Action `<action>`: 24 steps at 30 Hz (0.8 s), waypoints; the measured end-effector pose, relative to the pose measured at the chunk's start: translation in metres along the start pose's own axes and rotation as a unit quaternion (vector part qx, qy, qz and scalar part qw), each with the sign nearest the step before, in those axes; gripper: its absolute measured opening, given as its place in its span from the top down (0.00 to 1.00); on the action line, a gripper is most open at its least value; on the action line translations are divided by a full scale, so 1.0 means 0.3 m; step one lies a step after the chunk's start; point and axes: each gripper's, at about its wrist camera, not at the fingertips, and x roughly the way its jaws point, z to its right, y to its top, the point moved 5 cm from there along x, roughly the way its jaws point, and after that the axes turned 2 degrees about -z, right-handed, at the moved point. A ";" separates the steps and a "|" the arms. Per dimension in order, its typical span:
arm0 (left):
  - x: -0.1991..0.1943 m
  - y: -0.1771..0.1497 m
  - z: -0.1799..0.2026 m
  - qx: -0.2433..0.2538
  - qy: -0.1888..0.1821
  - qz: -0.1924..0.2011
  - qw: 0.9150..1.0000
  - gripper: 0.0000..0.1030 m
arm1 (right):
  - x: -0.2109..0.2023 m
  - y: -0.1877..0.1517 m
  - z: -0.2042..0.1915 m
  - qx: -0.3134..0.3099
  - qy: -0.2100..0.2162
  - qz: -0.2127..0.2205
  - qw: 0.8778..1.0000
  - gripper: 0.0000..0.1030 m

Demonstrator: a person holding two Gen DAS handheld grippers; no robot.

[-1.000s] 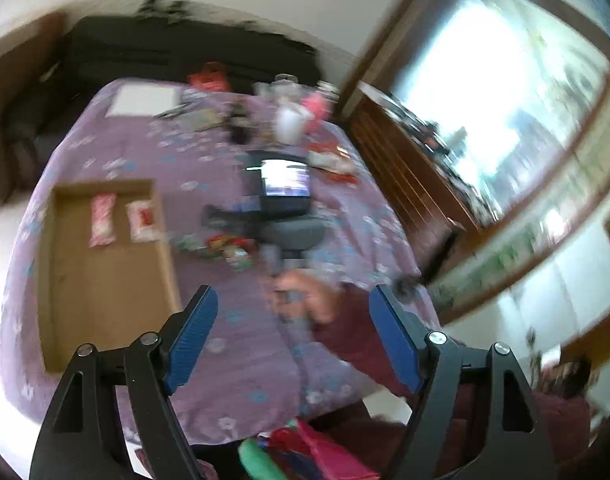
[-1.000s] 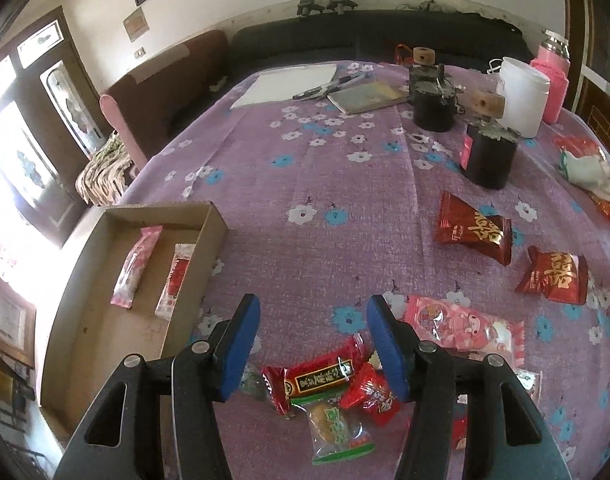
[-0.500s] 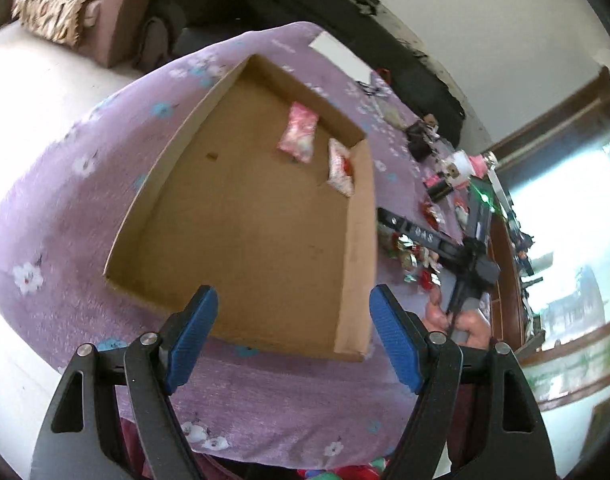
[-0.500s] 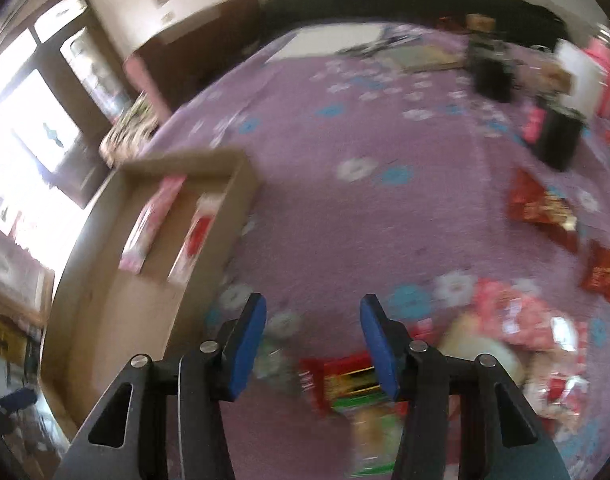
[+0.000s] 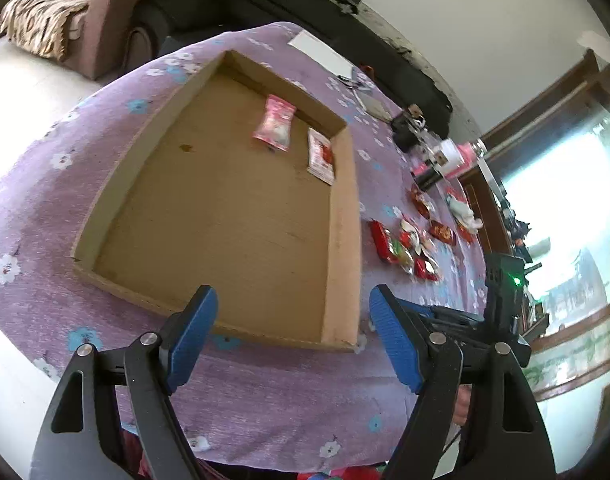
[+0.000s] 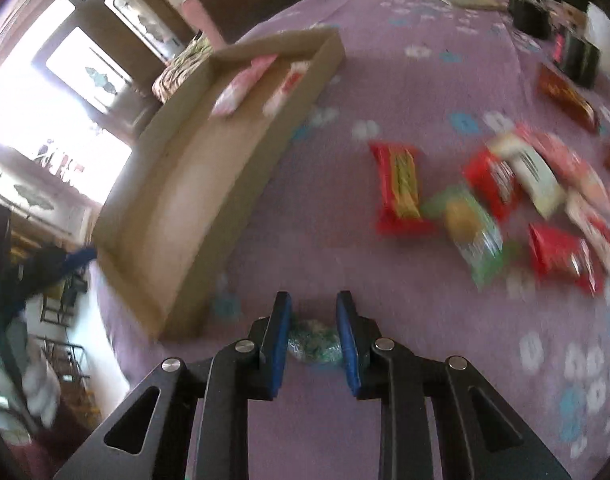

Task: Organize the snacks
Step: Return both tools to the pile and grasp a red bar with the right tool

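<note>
1. Purple flowered cloth is covering the table (image 5: 241, 392), and a shallow cardboard tray (image 5: 347, 216) is lying toward its left edge, with a dark sofa standing beyond the far edge.

2. We are holding the right gripper (image 6: 313, 334) narrowed around a small green-wrapped snack (image 6: 315, 345), low over the cloth, just off the tray's near right corner (image 6: 177, 320). The view is blurred, so we cannot tell whether the snack is lifted clear of the cloth.

3. We are holding the left gripper (image 5: 291, 336) wide apart with nothing in it, hovering above the tray's near wall.

4. Two packets are already lying in the tray's far right corner: a pink packet (image 5: 275, 128) and a red-and-white packet (image 5: 321, 156) just beside the right wall.

5. More snacks are waiting in a loose heap on the cloth right of the tray, among them a red bar (image 6: 401, 184) and a green cake pack (image 6: 469, 236).

6. We are judging the step in hand as carrying the green snack into the tray. To do it well, we should be keeping the squeeze gentle on the soft wrapper, raising it above the tray wall before crossing, and lining it up in a row beside the two packets rather than dropping it anywhere.

7. We should be keeping the left gripper out of the crossing path, or steadying the tray if it slides.
</note>
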 end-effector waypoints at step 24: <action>0.012 -0.111 0.236 0.118 -0.008 -0.003 0.993 0.24 | 0.009 0.141 0.057 -0.030 -0.138 0.060 0.988 0.81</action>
